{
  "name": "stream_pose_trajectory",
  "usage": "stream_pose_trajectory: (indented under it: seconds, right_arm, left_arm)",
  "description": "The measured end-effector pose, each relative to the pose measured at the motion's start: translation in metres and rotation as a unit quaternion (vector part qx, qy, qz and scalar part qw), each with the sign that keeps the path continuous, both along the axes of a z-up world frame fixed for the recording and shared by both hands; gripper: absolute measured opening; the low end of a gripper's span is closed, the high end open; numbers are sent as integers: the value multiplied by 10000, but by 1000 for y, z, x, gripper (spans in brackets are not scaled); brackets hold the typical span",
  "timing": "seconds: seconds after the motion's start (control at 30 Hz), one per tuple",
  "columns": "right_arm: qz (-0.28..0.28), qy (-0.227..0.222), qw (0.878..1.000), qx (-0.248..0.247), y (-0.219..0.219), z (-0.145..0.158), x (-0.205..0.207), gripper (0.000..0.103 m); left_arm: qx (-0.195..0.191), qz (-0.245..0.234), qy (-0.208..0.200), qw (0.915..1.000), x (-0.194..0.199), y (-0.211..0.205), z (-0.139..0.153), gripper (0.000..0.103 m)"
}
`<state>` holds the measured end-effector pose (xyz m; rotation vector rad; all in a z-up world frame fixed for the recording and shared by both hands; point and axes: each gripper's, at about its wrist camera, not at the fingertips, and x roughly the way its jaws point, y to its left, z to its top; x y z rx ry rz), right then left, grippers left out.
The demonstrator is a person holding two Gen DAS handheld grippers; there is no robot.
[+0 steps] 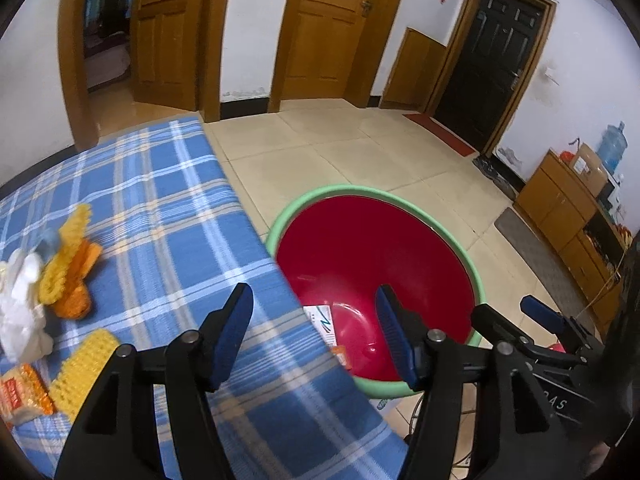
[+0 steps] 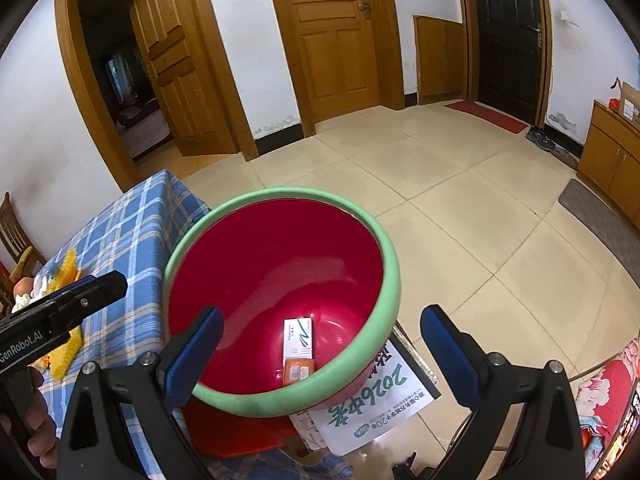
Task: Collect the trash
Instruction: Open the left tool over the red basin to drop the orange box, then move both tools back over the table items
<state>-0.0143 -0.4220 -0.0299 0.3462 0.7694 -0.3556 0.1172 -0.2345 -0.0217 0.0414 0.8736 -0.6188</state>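
Left hand-held gripper [image 1: 316,336]: jaws apart, nothing between them, hanging over the table [image 1: 160,208] edge where the blue plaid cloth meets the basin. Right hand-held gripper [image 2: 320,344]: jaws wide apart, empty, with the near rim of the basin between them in its own view.

Red basin with green rim [image 2: 394,276] sits off the table's edge, at 3 o'clock from the cloth in the left view. Inside, at the bottom: white box with a green-blue stripe [image 2: 299,335] and, touching it at 6 o'clock, an orange packet [image 2: 297,372].

Trash left on the table, at 9 o'clock in the left view: crumpled white tissue [image 1: 20,304], yellow and orange ridged wrappers [image 1: 70,264], another yellow ridged piece [image 1: 82,372], an orange-white snack packet [image 1: 20,396] at 8 o'clock.

Printed sheet reading "2026" [image 2: 376,404] lies under the basin at 5 o'clock in the right view. Tiled floor [image 2: 440,200] beyond.
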Motion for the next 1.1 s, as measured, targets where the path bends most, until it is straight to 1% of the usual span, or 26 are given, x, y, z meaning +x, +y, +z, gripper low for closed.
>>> stream_pose_trajectory:
  seconds: [0.17, 0.47, 0.57, 0.9, 1.1]
  right_arm:
    - [143, -76, 9999, 2, 13, 7, -1, 102]
    - [609, -151, 9980, 72, 51, 14, 6, 102]
    - [766, -154, 9969, 79, 65, 16, 9, 102]
    - [1216, -175, 9924, 63, 107, 22, 20, 102]
    - [1526, -153, 9881, 83, 137, 23, 31, 102]
  left_arm:
    - [-60, 227, -19, 9997, -8, 24, 5, 63]
    - [17, 709, -158, 9974, -20, 76, 15, 63]
    - [49, 887, -162, 9959, -18, 93, 15, 63]
    - [61, 1636, -193, 9863, -13, 164, 16, 63]
    - [123, 2076, -179, 9780, -12, 207, 14, 63]
